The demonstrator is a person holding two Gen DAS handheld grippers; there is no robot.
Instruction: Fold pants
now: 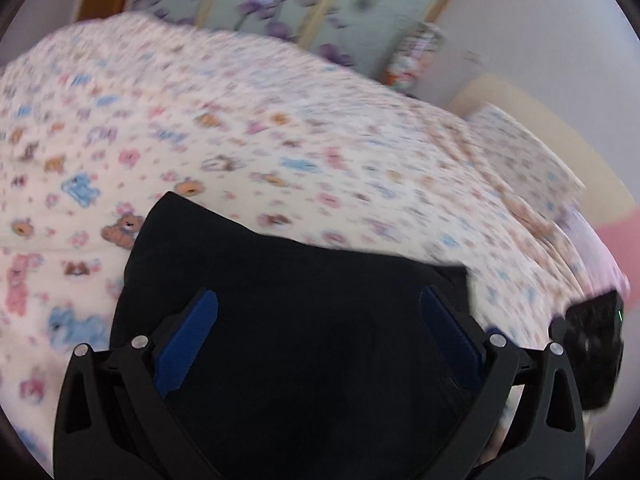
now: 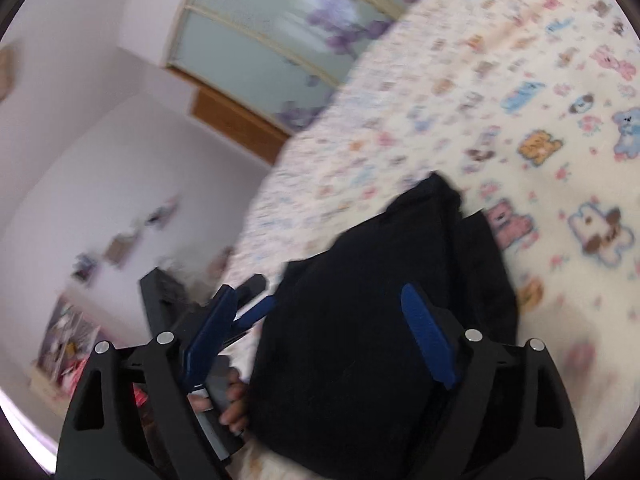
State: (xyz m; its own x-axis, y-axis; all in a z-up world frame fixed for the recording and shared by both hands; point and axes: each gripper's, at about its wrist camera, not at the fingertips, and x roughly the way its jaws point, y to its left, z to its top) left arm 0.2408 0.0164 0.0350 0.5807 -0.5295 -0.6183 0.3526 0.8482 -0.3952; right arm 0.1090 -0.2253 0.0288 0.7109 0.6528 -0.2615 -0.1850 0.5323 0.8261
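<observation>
The black pants (image 1: 288, 320) lie bunched into a compact dark bundle on a bed covered by a cream blanket (image 1: 200, 128) printed with cartoon bears and dogs; from the right wrist view the bundle (image 2: 380, 312) looks layered, with a narrower fold lying on top towards its far end. That suggests the folding is well along, perhaps at its last fold or the final tidy-up, though blur hides the edges and I cannot tell how neat the stack is. The left gripper (image 1: 318, 332) stands with its blue fingers spread wide, cloth lying between them but not pinched. The right gripper (image 2: 320, 328) is likewise spread, its pads clear of the fabric. The person's hand (image 2: 232, 400) on the other tool shows just beside the bundle. Beyond the bed stand frosted sliding doors (image 2: 272, 40) with purple flowers.
</observation>
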